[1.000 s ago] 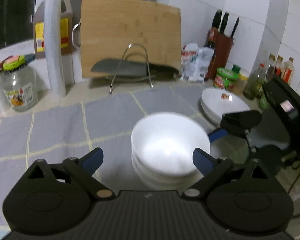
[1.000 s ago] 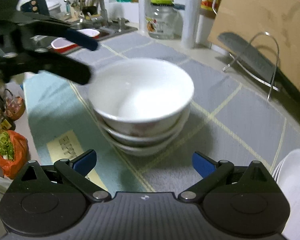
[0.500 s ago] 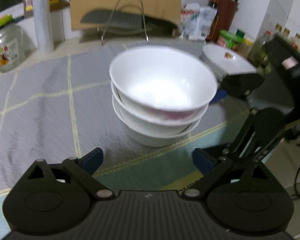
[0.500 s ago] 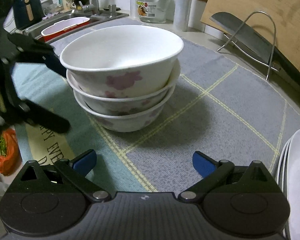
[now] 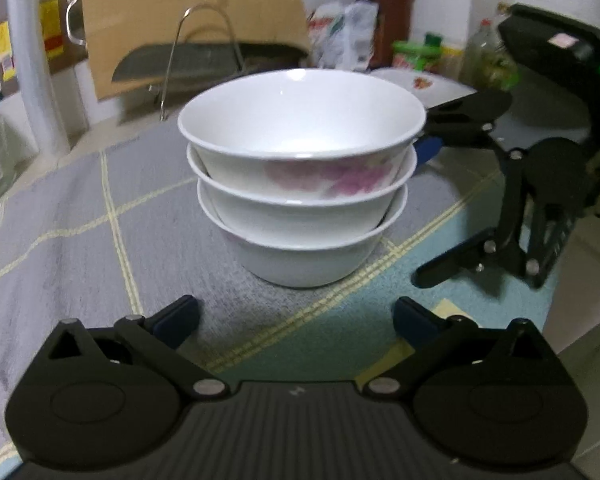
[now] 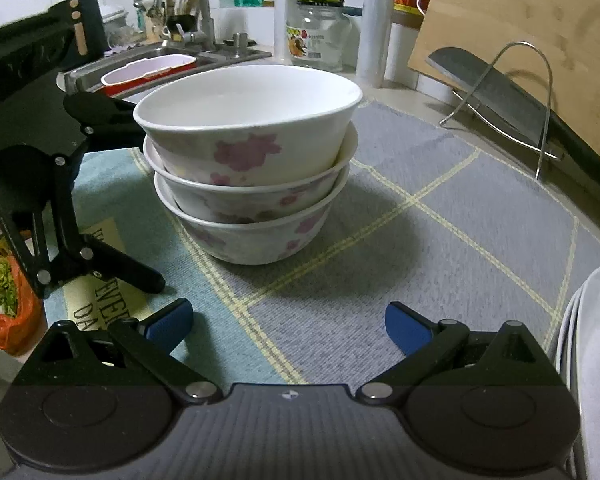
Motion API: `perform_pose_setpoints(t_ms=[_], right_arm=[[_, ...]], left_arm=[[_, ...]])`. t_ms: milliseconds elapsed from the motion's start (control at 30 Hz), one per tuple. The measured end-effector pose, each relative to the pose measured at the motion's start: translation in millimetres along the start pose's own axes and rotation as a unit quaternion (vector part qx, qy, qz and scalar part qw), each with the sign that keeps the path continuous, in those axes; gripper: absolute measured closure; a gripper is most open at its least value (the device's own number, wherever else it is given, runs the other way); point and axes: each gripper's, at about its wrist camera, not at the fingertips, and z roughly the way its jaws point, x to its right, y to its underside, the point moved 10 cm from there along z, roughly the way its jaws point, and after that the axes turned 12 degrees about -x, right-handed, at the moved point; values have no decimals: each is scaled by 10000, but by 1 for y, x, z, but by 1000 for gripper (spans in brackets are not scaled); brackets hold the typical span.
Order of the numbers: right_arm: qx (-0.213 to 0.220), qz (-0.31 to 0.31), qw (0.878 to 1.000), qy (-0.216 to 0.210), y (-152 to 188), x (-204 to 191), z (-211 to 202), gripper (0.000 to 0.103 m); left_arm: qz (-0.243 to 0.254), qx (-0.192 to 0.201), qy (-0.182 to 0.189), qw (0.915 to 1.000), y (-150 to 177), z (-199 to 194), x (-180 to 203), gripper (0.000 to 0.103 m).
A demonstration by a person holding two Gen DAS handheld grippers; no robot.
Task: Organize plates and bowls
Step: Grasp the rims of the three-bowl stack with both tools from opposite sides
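Inspecting fingers first: my left gripper point(image 5: 296, 316) and right gripper point(image 6: 288, 318) both stand wide apart, gripping nothing. Between them, three bowls point(image 6: 248, 160) sit nested on the counter mat point(image 6: 440, 240), empty; plates point(image 6: 592, 360) stacked nearby. Stacking appears done; putting away seemingly remains.

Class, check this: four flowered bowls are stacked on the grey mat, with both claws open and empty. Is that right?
Not quite. The stack has three bowls, not four; the right wrist view shows it. It does stand on the grey mat, and the left claw and right claw are open and empty.
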Motion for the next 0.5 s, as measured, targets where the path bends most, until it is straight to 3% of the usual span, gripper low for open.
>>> perform_pose_setpoints(t_ms=[167,367,500], right_arm=[[-37,-51,10000,11,-4,0,2,0],[-110,12,9999,37,-8,-1,4,0],[-233,56,9997,60,-12,-2,7,0]], left_arm=[[179,139,116,9997,-2,1,-2,0],[563,-198,374,9975,-9,6,-5,0],[820,-193,563,9948,-10,8,-7,0]])
